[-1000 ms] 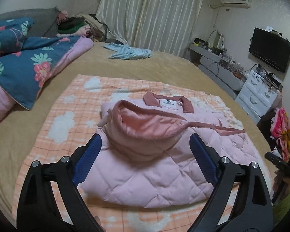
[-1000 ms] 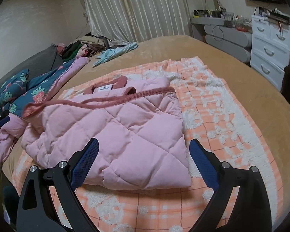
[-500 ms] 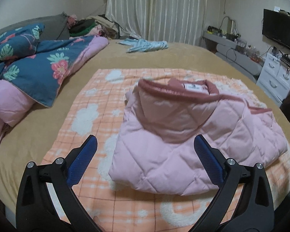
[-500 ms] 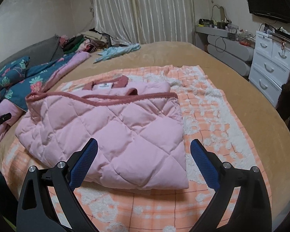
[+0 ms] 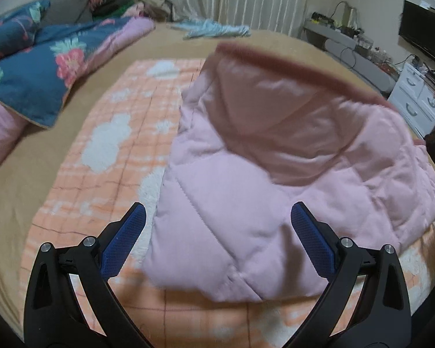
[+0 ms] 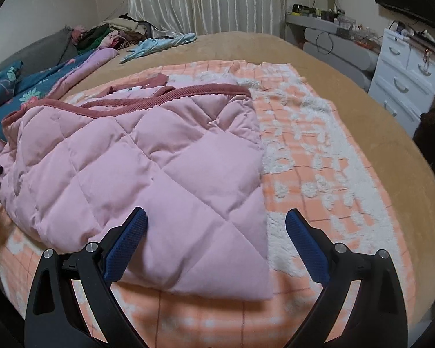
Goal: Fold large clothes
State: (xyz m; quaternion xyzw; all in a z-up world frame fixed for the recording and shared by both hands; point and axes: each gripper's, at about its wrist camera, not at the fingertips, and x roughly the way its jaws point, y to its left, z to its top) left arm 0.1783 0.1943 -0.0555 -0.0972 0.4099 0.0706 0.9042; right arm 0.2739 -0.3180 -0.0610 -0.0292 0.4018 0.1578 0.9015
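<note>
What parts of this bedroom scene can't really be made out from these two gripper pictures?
- Pink quilted jacket, left wrist view: motion blur smears its stitching and collar.
- Jacket's neck label, right wrist view: too small to read, half hidden by the folded hem.
- Clutter on the grey shelf, right wrist view: too small to name.
- Television, left wrist view: cut off by the picture's edge.

A peach checked blanket (image 6: 319, 156) covers my bed (image 6: 275, 49); floral quilt (image 5: 34, 78) at its left edge, light-blue garment (image 6: 159, 45) at its far edge.
</note>
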